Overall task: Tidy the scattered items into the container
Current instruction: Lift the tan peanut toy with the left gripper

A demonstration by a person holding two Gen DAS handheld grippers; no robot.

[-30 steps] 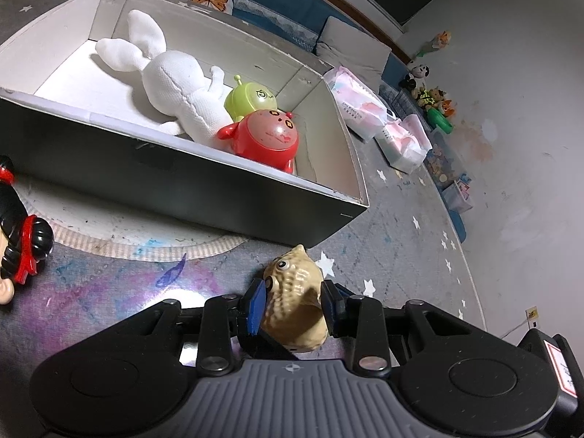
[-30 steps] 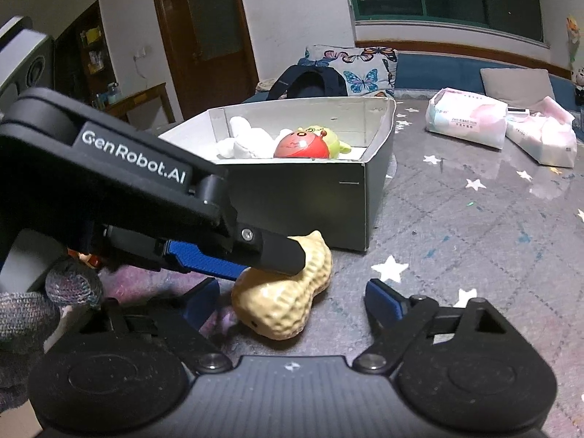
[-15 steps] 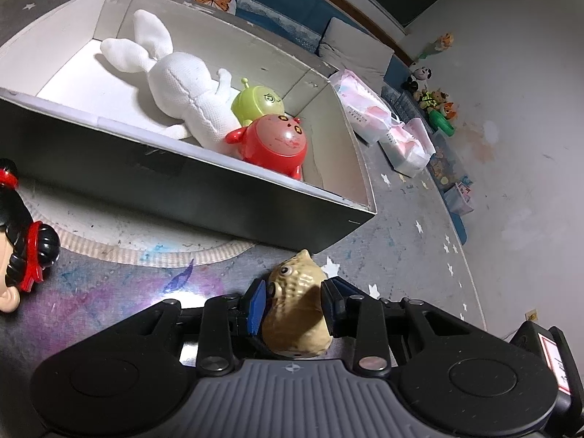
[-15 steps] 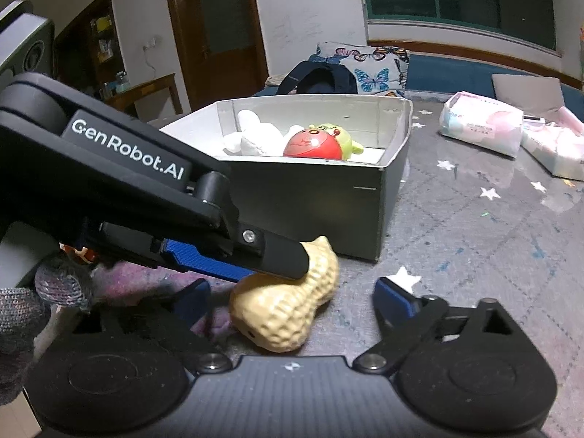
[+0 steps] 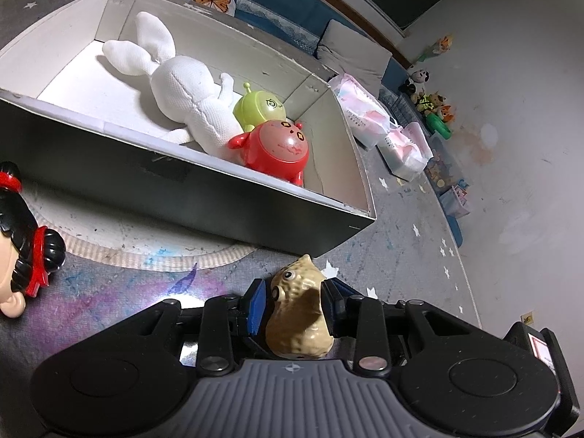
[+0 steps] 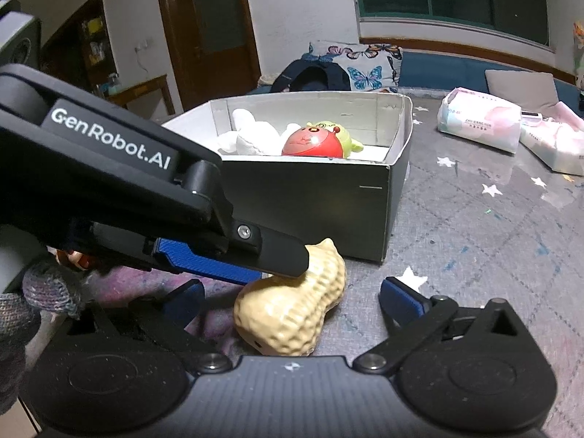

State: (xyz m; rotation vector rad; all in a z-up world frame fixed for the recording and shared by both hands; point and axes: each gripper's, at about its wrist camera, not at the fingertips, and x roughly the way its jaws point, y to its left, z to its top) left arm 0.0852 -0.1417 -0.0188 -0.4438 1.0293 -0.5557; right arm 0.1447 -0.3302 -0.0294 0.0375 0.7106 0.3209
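My left gripper [image 5: 294, 303] is shut on a tan peanut toy [image 5: 297, 315], just in front of the open grey box [image 5: 182, 179]. The box holds a white plush rabbit [image 5: 189, 109], a green toy [image 5: 259, 107] and a red round toy [image 5: 279, 151]. In the right wrist view the left gripper [image 6: 255, 252] pinches the peanut toy [image 6: 292, 310] near the box's corner [image 6: 387, 215]. My right gripper [image 6: 290, 292] is open and empty, its jaws wide either side of the peanut.
A black-and-red doll [image 5: 25, 241] lies on the mat at the left. Two tissue packs [image 5: 365, 116] [image 6: 478, 120] lie beyond the box to the right. Small toys [image 5: 434, 109] and cushions [image 6: 365, 69] line the far wall. A gloved hand [image 6: 22, 303] shows at the left.
The left gripper has lifted the peanut toy a little and brought it closer to the box. The right gripper stays open in place.
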